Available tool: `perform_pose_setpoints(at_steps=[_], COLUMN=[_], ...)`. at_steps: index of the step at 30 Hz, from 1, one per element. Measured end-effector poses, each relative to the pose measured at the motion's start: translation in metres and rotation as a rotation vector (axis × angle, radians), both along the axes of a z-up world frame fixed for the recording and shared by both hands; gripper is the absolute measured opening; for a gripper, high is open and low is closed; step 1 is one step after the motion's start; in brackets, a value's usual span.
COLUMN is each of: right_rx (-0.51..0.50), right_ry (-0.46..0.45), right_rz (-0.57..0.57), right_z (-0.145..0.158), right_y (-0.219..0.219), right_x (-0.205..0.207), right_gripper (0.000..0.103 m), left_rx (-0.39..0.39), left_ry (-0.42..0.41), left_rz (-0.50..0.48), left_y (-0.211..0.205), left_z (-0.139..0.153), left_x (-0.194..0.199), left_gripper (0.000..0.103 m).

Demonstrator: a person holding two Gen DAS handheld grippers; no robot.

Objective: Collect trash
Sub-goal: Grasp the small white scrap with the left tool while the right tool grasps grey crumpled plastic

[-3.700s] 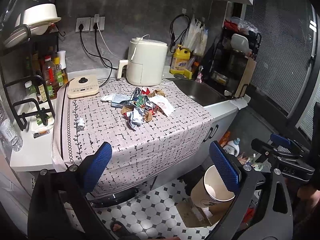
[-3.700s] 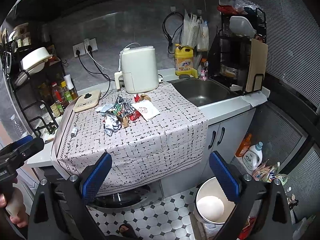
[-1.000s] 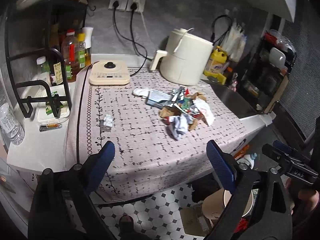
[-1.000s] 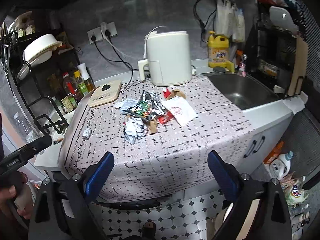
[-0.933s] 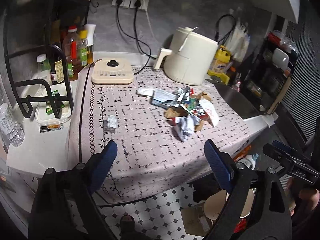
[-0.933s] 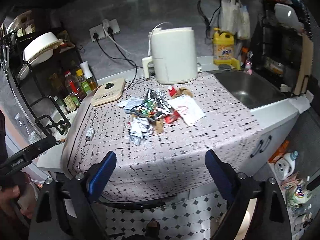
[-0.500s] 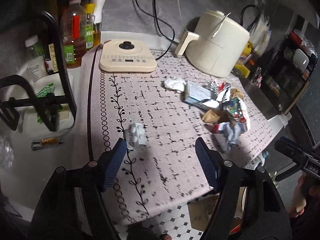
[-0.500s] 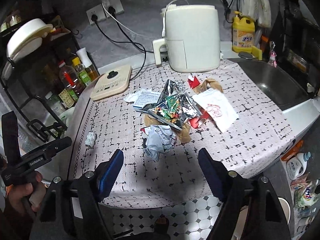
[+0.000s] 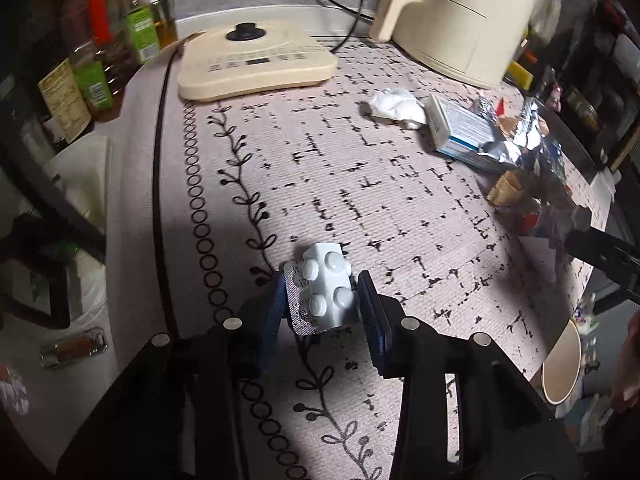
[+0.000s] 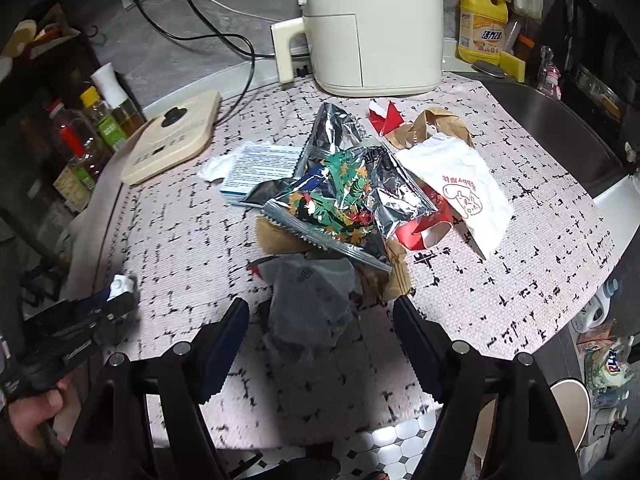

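Observation:
A white blister pack lies on the patterned cloth near the counter's left edge. My left gripper straddles it, its jaws closing, both blue pads against the pack's sides. In the right wrist view that left gripper shows at the left with the pack's white tip sticking out. My right gripper is open, jaws closing, around a crumpled grey wrapper without touching it. Behind it lies a pile: foil snack bag, white paper bag, red wrapper, brown paper, small box, tissue.
A cream air fryer and a flat cream appliance stand at the back with cords. Bottles line the left, a yellow detergent bottle and the sink the right. A round bin stands on the floor.
Both grippers have come down and forward over the counter. The left narrowed around the blister pack; the right narrowed slightly and now frames the grey wrapper.

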State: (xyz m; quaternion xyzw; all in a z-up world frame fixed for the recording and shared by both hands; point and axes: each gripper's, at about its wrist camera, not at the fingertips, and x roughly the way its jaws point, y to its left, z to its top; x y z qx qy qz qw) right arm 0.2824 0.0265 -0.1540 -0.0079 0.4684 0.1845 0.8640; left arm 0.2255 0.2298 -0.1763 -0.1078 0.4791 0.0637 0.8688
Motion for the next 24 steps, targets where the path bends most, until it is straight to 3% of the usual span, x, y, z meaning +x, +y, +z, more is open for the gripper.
perform_pose_setpoints(at_steps=[1, 3, 4, 15, 24], right_rx=[-0.004, -0.009, -0.013, 0.070, 0.201], right_ry=[0.007, 0.030, 0.049, 0.044, -0.058], right_rz=[-0.004, -0.006, 0.004, 0.170, 0.283], right_z=[-0.003, -0.008, -0.012, 0.010, 0.055], right_y=[0.003, 0.010, 0.016, 0.064, 0.030], right_x=[0.004, 0.009, 0.013, 0.001, -0.031], right_gripper=[0.068, 0.040, 0.035, 0.029, 0.029], left_rx=[-0.011, -0.020, -0.026, -0.067, -0.027], left_ry=[0.002, -0.013, -0.018, -0.075, -0.147], left_rz=[-0.010, -0.015, -0.012, 0.074, 0.128], left_y=[0.000, 0.001, 0.002, 0.023, -0.016], left_z=[0.001, 0.005, 0.007, 0.022, 0.050], left_x=[0.001, 0.001, -0.001, -0.028, -0.049], left_gripper=[0.034, 0.034, 0.034, 0.034, 0.034])
